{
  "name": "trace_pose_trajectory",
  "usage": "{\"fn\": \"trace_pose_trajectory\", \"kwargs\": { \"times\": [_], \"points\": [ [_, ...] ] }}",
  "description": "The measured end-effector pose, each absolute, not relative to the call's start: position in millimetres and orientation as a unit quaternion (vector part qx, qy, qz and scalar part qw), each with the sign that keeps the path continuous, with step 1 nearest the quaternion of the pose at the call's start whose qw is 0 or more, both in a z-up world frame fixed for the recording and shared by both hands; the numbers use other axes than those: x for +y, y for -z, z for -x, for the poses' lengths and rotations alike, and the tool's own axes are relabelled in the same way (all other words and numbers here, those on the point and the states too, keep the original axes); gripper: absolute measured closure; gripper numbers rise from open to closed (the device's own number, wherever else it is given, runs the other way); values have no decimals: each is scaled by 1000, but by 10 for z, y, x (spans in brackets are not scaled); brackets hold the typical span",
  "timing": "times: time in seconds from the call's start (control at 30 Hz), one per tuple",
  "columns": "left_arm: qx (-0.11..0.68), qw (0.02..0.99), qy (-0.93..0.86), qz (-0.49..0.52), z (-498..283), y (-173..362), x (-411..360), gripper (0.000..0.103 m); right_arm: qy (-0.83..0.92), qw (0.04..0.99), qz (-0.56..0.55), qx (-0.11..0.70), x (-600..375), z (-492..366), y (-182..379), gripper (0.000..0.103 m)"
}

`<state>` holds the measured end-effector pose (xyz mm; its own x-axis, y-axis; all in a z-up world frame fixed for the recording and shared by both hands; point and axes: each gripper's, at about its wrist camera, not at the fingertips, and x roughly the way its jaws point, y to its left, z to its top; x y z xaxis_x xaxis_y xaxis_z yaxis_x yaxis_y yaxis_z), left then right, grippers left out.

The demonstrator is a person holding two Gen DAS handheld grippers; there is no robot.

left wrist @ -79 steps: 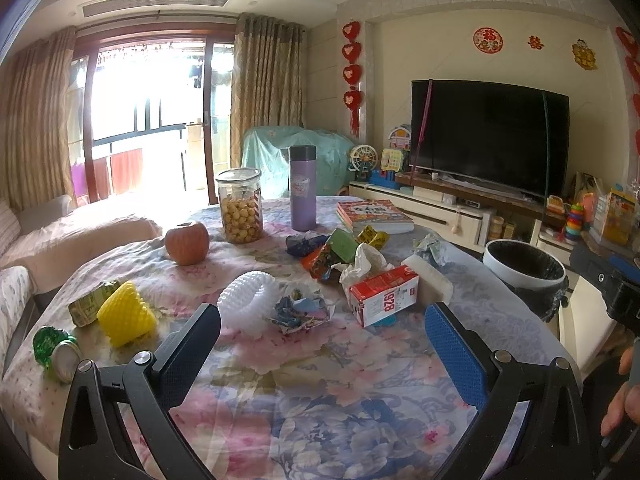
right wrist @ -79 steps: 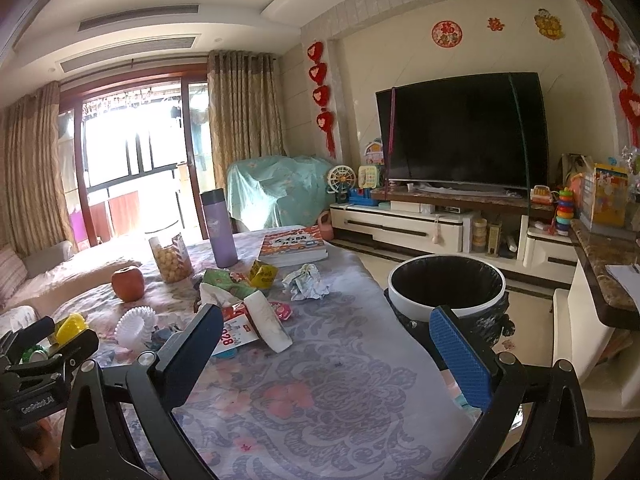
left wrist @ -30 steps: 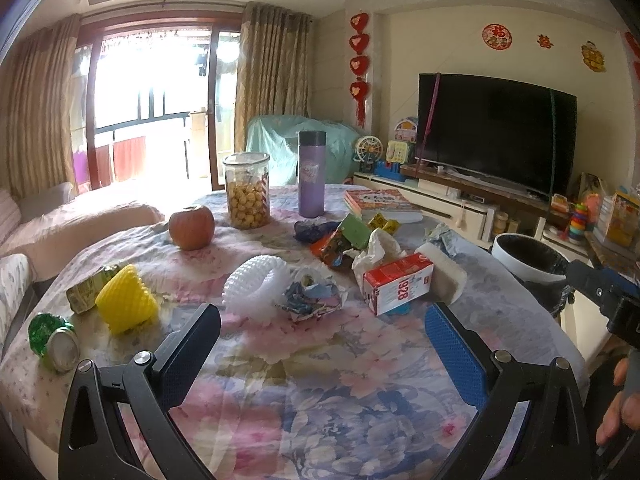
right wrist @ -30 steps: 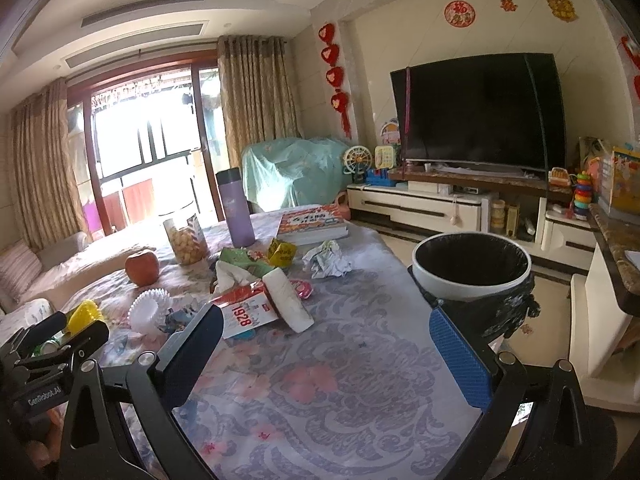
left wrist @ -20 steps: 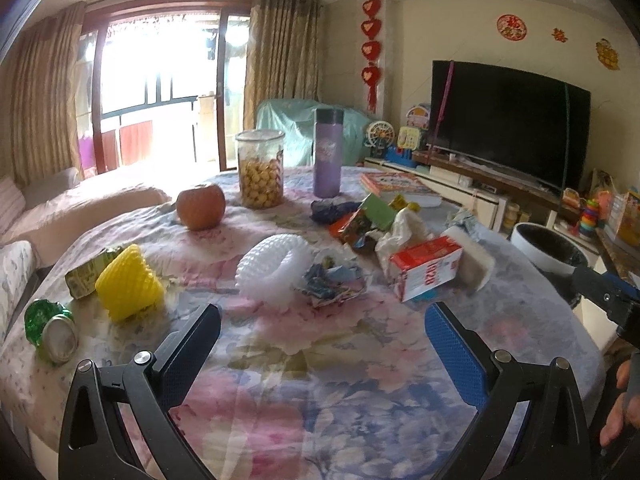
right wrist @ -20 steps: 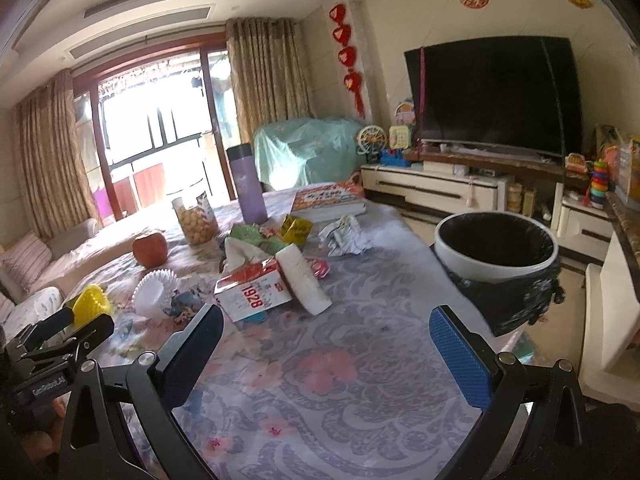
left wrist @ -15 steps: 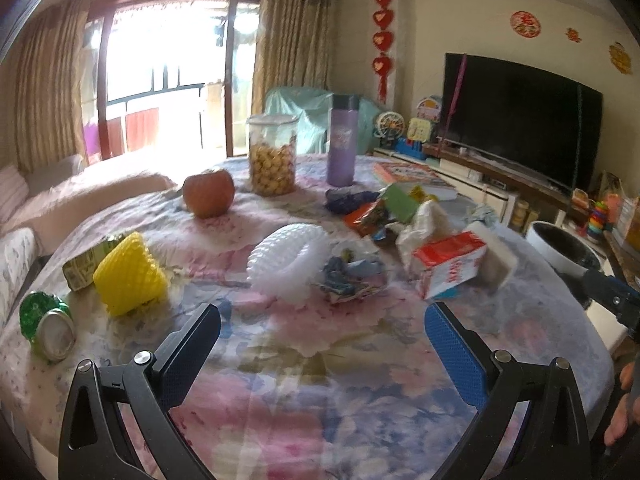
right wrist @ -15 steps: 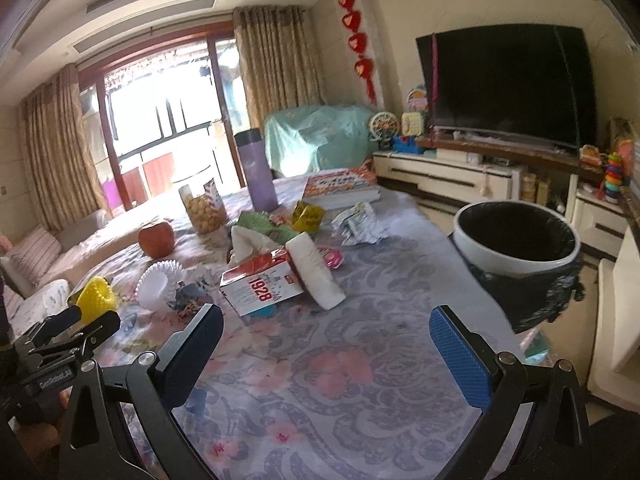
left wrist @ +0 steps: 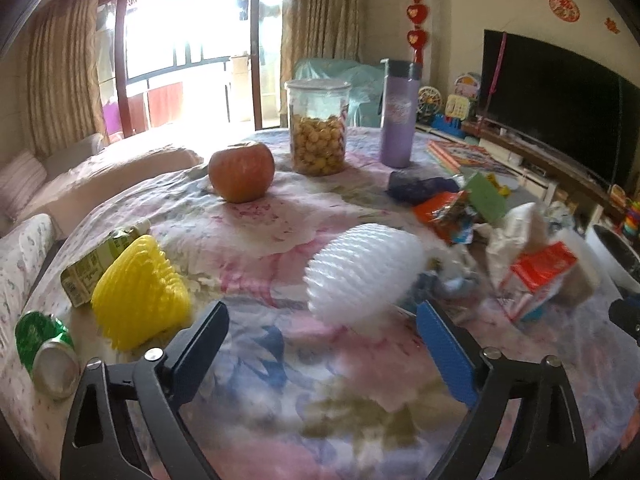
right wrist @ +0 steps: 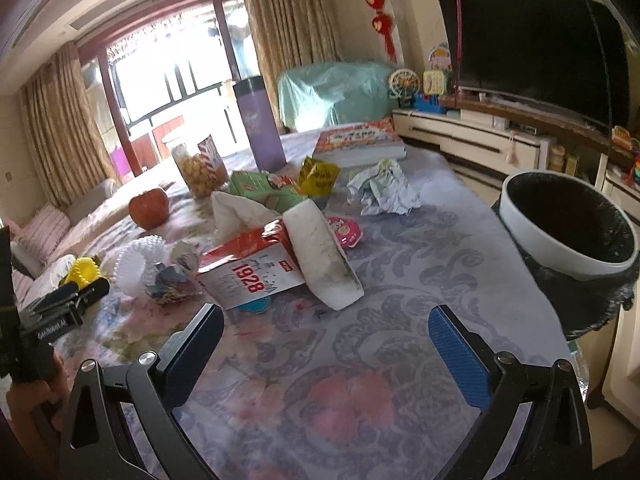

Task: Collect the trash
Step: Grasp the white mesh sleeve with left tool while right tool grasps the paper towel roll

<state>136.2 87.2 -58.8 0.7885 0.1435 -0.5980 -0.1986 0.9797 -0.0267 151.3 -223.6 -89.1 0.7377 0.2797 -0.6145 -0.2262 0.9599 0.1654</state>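
Trash lies scattered over a floral tablecloth (left wrist: 280, 380). A white foam fruit net (left wrist: 364, 272) sits just beyond my left gripper (left wrist: 320, 340), whose jaws stand wide and are closing, with nothing pressed between them. To its left lie a yellow foam net (left wrist: 138, 292), a green carton (left wrist: 100, 256) and a green can (left wrist: 44, 352). My right gripper (right wrist: 326, 340) is open above bare cloth, short of a red-and-white 1928 box (right wrist: 248, 268) and a white foam piece (right wrist: 324, 256). A crumpled paper (right wrist: 380, 188) and wrappers (right wrist: 320, 176) lie farther back. A black-lined bin (right wrist: 568, 232) stands at the table's right.
An apple (left wrist: 242, 170), a jar of snacks (left wrist: 318, 132), a purple bottle (left wrist: 398, 114) and a book (right wrist: 360, 140) stand at the table's far side. A sofa (left wrist: 60, 184) runs along the left. A TV (right wrist: 536, 48) hangs at the right wall.
Both grippers have moved forward and lower over the table, so the trash looks larger and nearer. The left gripper's jaws have narrowed a little in front of the white foam net.
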Motion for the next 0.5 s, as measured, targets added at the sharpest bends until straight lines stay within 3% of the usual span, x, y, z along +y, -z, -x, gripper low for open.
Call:
{"fn": "trace_pose_trajectory", "kwargs": {
  "times": [0.1, 0.13, 0.3, 0.37, 0.43, 0.5],
  "points": [
    [327, 940, -87, 53, -1522, 649, 925, 18, -136, 927, -36, 349, -2215, -1651, 947, 7],
    [334, 937, -83, 57, -1565, 668, 932, 26, -134, 926, -33, 353, -2205, -1701, 967, 11],
    [357, 930, -65, 68, -1794, 748, 1015, 47, -132, 917, -37, 376, -2189, -1906, 1070, 30],
    [366, 926, -54, 73, -1873, 785, 1040, 70, -137, 909, -41, 391, -2176, -1974, 1110, 54],
    [375, 923, -46, 76, -1935, 828, 1069, 84, -147, 901, -50, 405, -2186, -2018, 1152, 73],
    [371, 924, -46, 79, -1957, 832, 1098, 90, -148, 903, -57, 399, -2219, -1989, 1143, 73]
  ]
}}
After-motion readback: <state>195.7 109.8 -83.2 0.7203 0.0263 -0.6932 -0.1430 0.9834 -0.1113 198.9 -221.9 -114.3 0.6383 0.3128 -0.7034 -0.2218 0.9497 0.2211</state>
